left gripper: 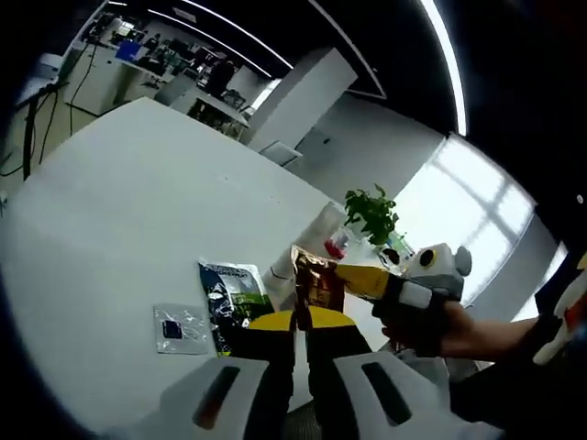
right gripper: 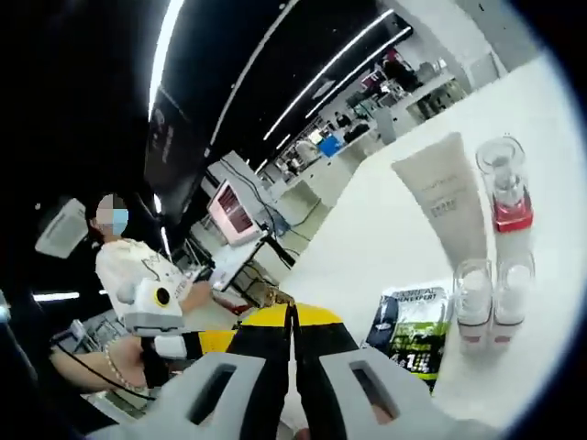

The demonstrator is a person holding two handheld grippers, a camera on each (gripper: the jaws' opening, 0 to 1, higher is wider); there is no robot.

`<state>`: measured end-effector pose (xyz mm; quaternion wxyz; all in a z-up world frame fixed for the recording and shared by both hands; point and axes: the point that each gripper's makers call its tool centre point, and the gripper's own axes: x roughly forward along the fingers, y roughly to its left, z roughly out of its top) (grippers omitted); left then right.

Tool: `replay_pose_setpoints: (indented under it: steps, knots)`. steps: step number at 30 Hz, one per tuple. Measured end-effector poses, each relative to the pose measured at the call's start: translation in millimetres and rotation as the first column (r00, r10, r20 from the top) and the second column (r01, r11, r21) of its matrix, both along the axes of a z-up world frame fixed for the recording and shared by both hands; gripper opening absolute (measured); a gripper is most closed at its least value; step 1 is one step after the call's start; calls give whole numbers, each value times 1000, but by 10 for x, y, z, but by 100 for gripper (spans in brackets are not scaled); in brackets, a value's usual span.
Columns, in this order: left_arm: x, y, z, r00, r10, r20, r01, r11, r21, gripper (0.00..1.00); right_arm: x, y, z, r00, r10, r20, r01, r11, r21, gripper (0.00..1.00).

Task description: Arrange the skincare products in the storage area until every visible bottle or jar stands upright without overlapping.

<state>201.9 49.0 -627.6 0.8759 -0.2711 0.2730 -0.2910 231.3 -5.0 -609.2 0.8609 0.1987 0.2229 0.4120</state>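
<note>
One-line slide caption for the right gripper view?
Shut right gripper facing a white tube, red-banded pump bottle, two small bottles and a sachet.

green sachet (left gripper: 234, 298) partly hidden behind left claw (left gripper: 301, 323), text on white tube (right gripper: 442, 188) too blurred to read

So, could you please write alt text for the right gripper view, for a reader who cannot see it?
The right gripper, jaws shut, points across a white table where a cream tube, a red-banded pump bottle and two small clear bottles stand beside a flat green sachet. A person holding the left gripper sits at left.
</note>
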Motion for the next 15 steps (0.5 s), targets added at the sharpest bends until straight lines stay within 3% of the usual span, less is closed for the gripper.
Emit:
replay_pose_setpoints:
  steps: [7, 15]
  knots:
    - [-2, 97, -135, 997, 54, -63, -54, 999, -1, 0, 21, 104, -165, 997, 50, 64, -40, 988, -147, 1]
    - [65, 211, -293, 988, 93, -124, -95, 995, -8, 0, 102, 211, -313, 984, 105, 144, -57, 952, -302, 1]
